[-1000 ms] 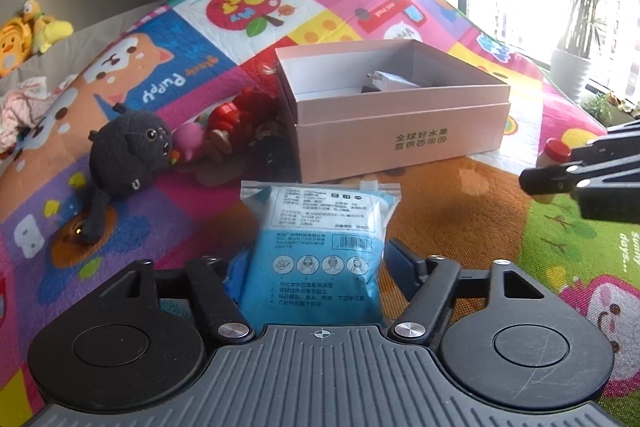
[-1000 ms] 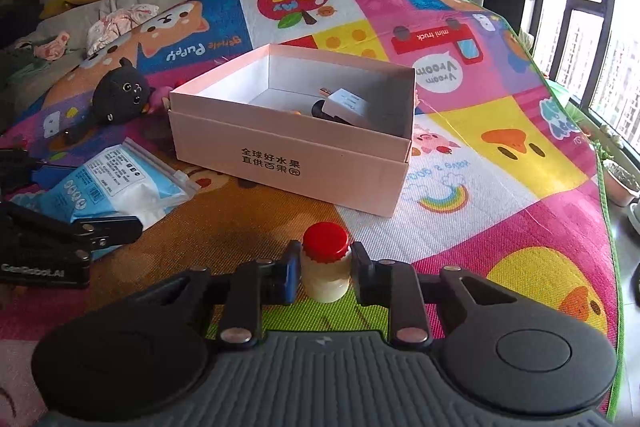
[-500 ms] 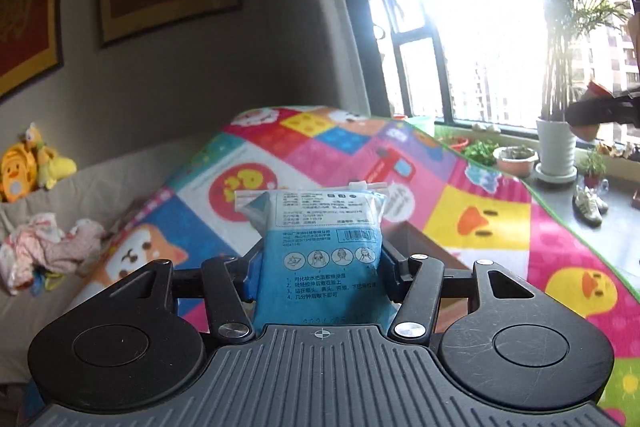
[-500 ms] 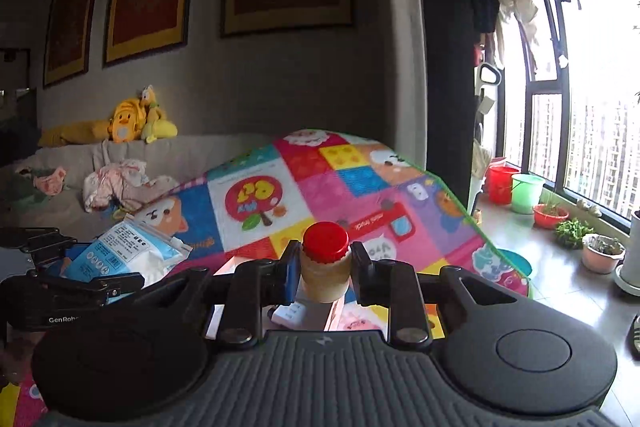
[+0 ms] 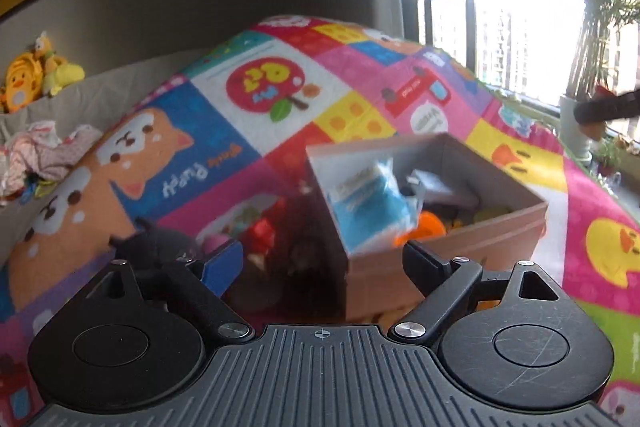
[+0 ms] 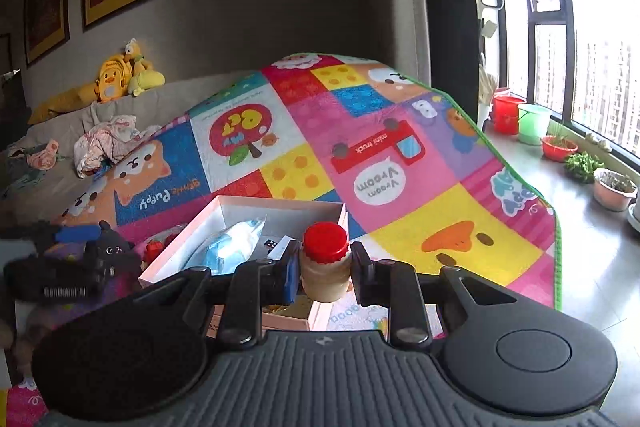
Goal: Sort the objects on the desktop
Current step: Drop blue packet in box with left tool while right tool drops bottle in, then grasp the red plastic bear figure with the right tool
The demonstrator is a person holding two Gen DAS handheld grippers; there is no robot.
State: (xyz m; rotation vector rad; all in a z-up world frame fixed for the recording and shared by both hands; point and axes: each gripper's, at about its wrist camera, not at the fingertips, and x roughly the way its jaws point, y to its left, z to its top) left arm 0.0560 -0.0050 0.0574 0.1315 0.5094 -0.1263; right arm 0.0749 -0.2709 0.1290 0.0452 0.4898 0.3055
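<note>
My left gripper (image 5: 322, 261) is open and empty, just in front of the pink box (image 5: 460, 253). The blue mask packet (image 5: 370, 209) lies in the box, blurred, leaning on its near-left wall; it also shows in the right wrist view (image 6: 228, 247). My right gripper (image 6: 325, 269) is shut on a small bottle (image 6: 325, 265) with a red cap, held above the near side of the pink box (image 6: 176, 251). The left gripper (image 6: 60, 267) shows at the left of that view.
A black plush toy (image 6: 110, 251) and red toys (image 5: 262, 231) lie left of the box on the colourful play mat (image 6: 400, 155). Small items, one orange (image 5: 430, 227), sit inside the box. Plant pots (image 6: 614, 187) and buckets stand by the window.
My left gripper has opened and let go of the blue packet, which now lies in the box. Both grippers tilted back down toward the box. The right gripper still holds the bottle.
</note>
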